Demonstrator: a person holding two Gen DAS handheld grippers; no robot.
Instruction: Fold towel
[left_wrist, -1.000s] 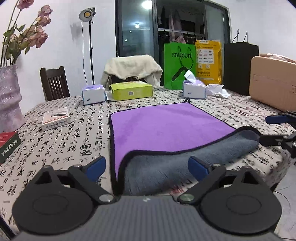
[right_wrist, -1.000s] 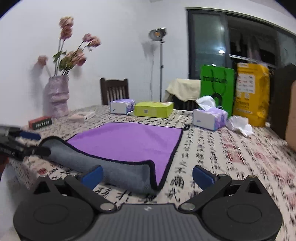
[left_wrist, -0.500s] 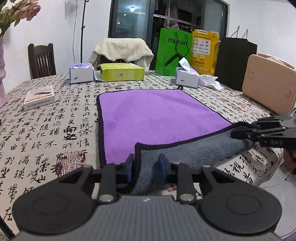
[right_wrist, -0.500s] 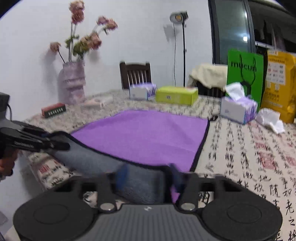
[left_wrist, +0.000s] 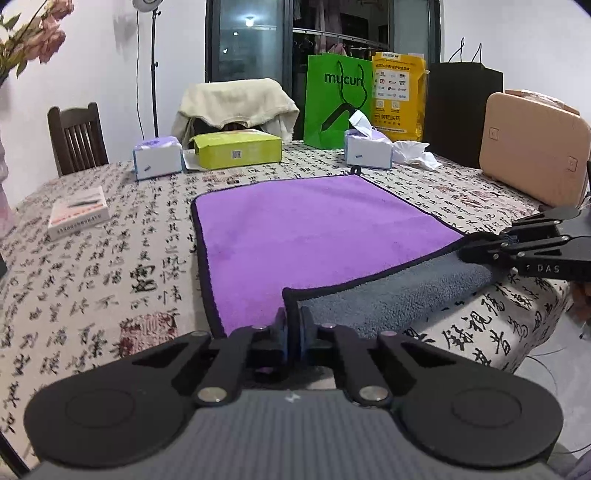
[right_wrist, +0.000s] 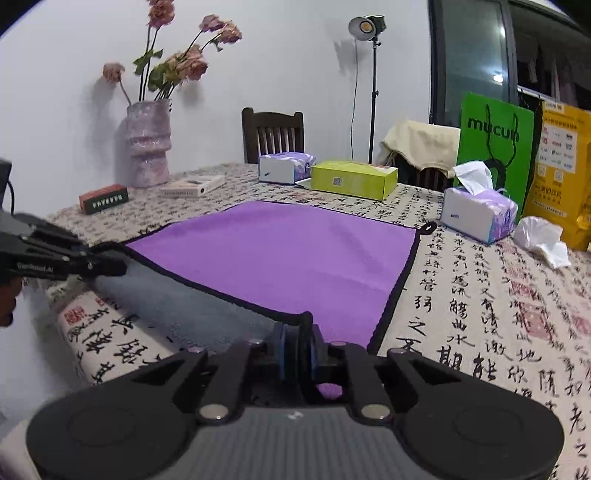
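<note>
A purple towel (left_wrist: 314, 229) with black trim and a grey underside lies on the table, its near edge turned up so the grey side (left_wrist: 388, 295) shows. My left gripper (left_wrist: 293, 325) is shut on the towel's near left corner. My right gripper (right_wrist: 297, 343) is shut on the near right corner of the towel (right_wrist: 280, 254). Each gripper shows in the other's view, the right gripper (left_wrist: 480, 253) at the right and the left gripper (right_wrist: 107, 264) at the left, both pinching the turned edge.
The table has a calligraphy-print cloth (left_wrist: 110, 273). At the back stand two tissue packs (left_wrist: 157, 157), a yellow-green box (left_wrist: 236, 149), a green bag (left_wrist: 338, 99) and a tan case (left_wrist: 532, 147). A small box (left_wrist: 77, 216), a vase (right_wrist: 147, 144) and a red box (right_wrist: 103, 197) stand at the left.
Both grippers have gone from open to shut on the towel's near corners, and both moved in closer to the edge. The grey edge is now pulled taut between them.
</note>
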